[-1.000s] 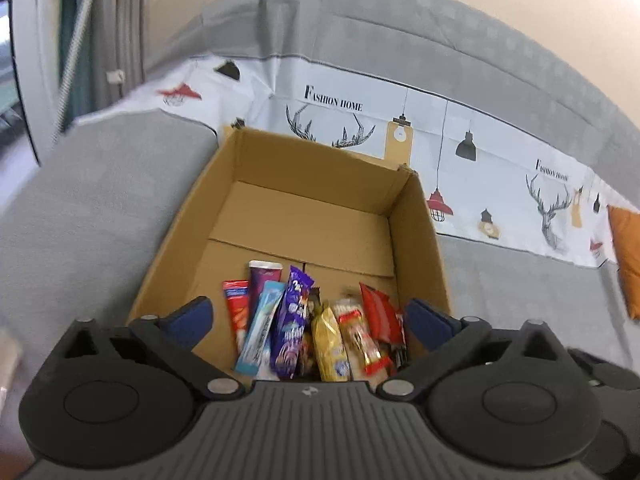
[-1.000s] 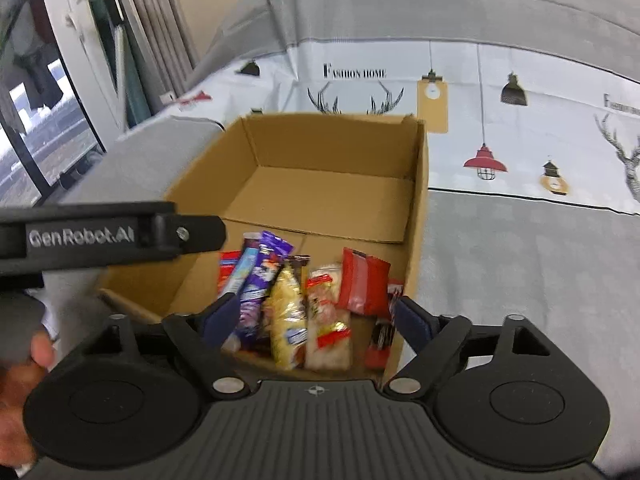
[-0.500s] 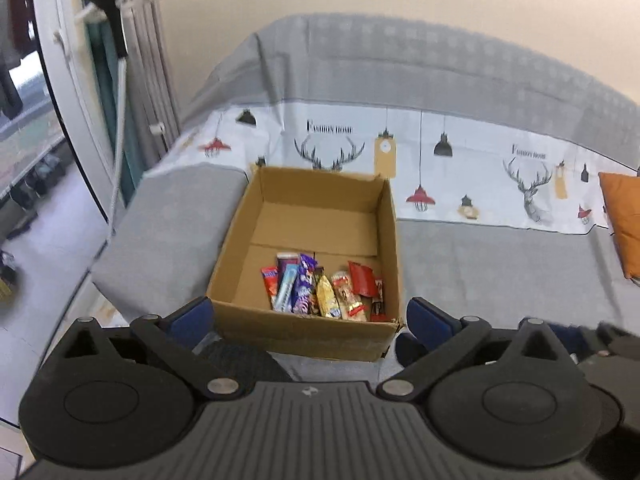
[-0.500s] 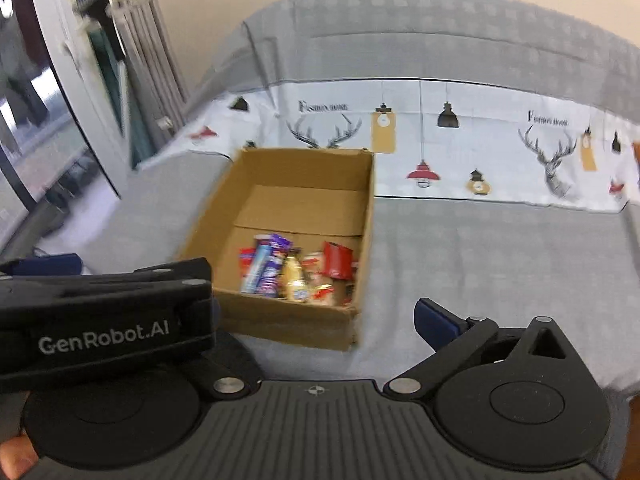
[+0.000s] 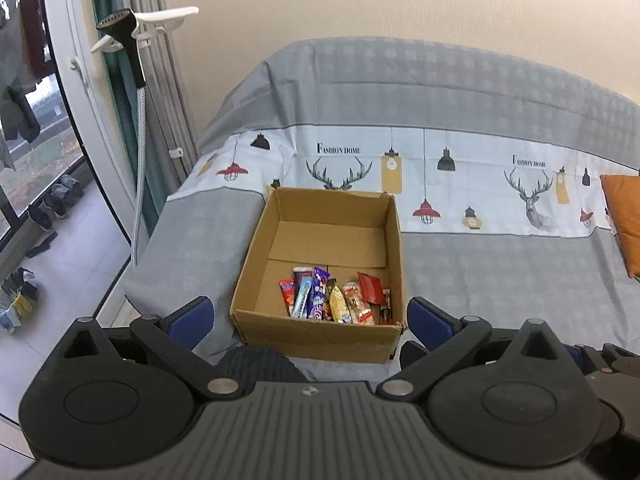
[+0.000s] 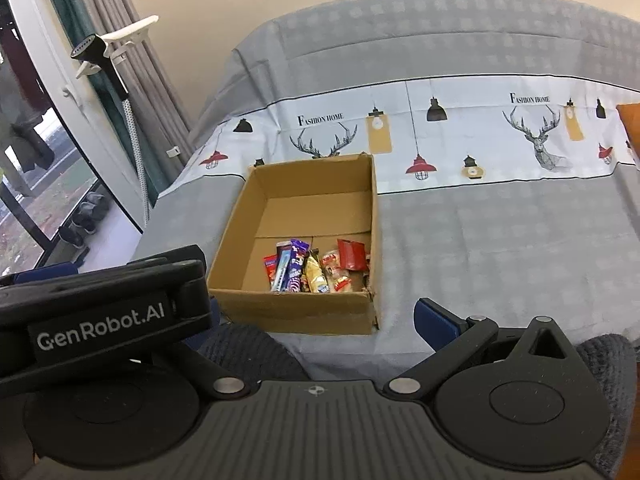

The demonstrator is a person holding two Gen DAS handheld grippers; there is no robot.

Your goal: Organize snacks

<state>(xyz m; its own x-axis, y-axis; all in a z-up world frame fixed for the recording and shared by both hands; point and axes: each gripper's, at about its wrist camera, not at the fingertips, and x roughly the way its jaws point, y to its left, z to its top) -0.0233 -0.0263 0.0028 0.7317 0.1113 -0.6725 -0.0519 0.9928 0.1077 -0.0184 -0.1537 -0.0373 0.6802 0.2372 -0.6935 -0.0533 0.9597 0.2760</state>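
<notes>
- Here, far to the left of both pairs of fingers, a glass door (image 5: 48, 168) shows shoes on the floor outside it, and a garment steamer head (image 5: 120, 26) hangs on a white hook beside the grey curtain (image 5: 168, 92).
- The left gripper (image 5: 308, 316) has its blue-padded fingers (image 5: 192, 316) spread wide apart with nothing between the pads; they hang above the near edge of the sofa, short of the box.
- In the right wrist view the left gripper's black body (image 6: 100, 312) crosses in front of the right gripper's own left finger and hides most of it.
- Ahead of the fingers, roughly centred between the left pair, an open cardboard box (image 5: 320, 336) sits on the sofa cover (image 5: 500, 272), which is grey with a white band of antlers and lamps.
- The snacks (image 5: 336, 300) lie in a row side by side against the box's near wall: red, blue, purple, yellow and clear-and-red wrappers, with a red packet (image 5: 370, 287) leaning at the right end; the far half of the box floor is bare.
- The right gripper (image 6: 316, 316) stands fully open and holds nothing; its visible right finger (image 6: 438, 318) is just right of the box's near right corner.
- Far to the right of the fingers, an orange cushion (image 5: 624, 220) rests on the sofa.
- Dark knitted fabric (image 6: 248, 356) shows below the fingers, near the box's front wall.
</notes>
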